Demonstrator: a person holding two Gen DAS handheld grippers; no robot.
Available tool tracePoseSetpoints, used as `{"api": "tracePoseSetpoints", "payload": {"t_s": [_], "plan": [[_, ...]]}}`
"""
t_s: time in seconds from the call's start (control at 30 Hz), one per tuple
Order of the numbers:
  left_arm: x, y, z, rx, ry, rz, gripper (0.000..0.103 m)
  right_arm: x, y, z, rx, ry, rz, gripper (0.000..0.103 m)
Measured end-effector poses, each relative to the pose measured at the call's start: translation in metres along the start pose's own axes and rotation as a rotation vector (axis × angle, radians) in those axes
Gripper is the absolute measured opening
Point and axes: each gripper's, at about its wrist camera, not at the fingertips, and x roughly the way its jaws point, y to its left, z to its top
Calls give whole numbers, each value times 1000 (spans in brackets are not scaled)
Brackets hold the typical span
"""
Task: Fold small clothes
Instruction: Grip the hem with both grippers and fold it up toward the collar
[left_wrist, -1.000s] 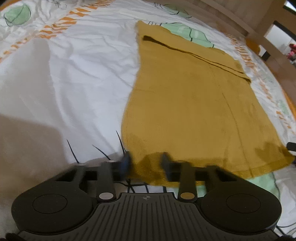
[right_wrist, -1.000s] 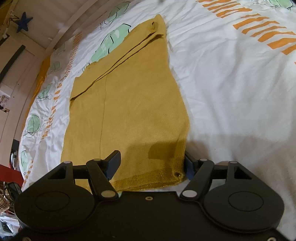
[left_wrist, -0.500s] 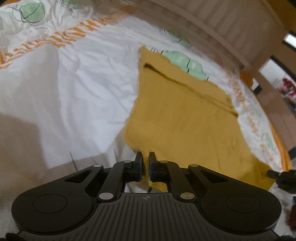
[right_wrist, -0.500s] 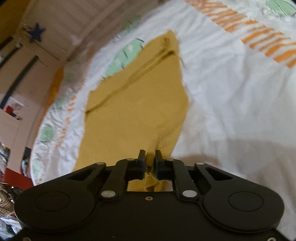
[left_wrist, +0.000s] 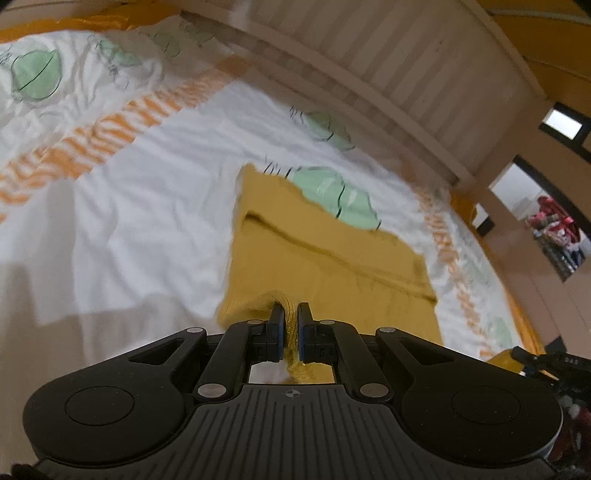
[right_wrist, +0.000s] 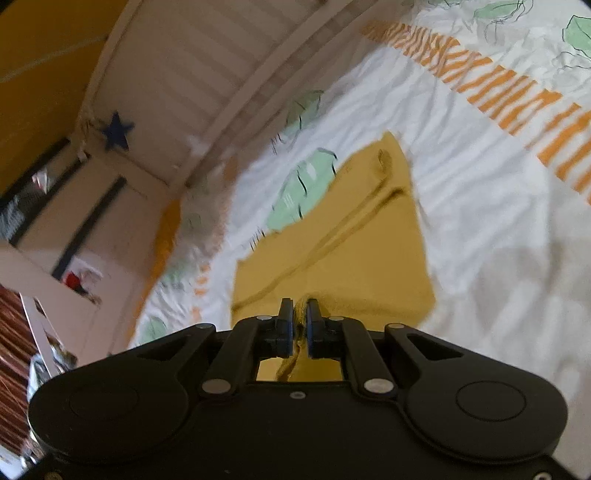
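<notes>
The yellow garment is a matt knit cloth with a fine, slightly fuzzy weave and a ribbed hem bunched between the jaws. The bedsheet is smooth white cotton-like cloth, creased, printed with orange stripes and green leaves. The left gripper and right gripper are matt black plastic; the left one's body carries moulded ridges, and both show small bright metal pivot pins. The slatted bed frame looks like pale painted wood, smooth and dull
</notes>
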Motion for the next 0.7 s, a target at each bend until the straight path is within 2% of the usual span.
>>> {"api": "tracePoseSetpoints", "payload": {"t_s": [0.07, 0.23, 0.27, 0.37, 0.47, 0.5, 0.7], "plan": [[7, -2, 15, 3, -17, -6, 6, 5, -1, 12, -4, -21, 10, 9], [30, -6, 48, 11, -51, -17, 6, 32, -5, 53, 6, -43, 20, 10], [36, -7, 52, 15, -54, -12, 6, 40, -7, 59, -4, -22, 19, 16], [52, -8, 57, 22, -44, -8, 6, 61, -6, 62, -119, 82, -36, 21], [64, -4, 53, 23, -23, 1, 6, 83, -2, 48, -287, 171, -139, 48], [67, -1, 51, 22, -14, 8, 6, 92, -2, 41, -331, 201, -158, 52], [71, 11, 49, 10, 1, 38, 6, 120, 2, 13, -488, 340, -118, 52]]}}
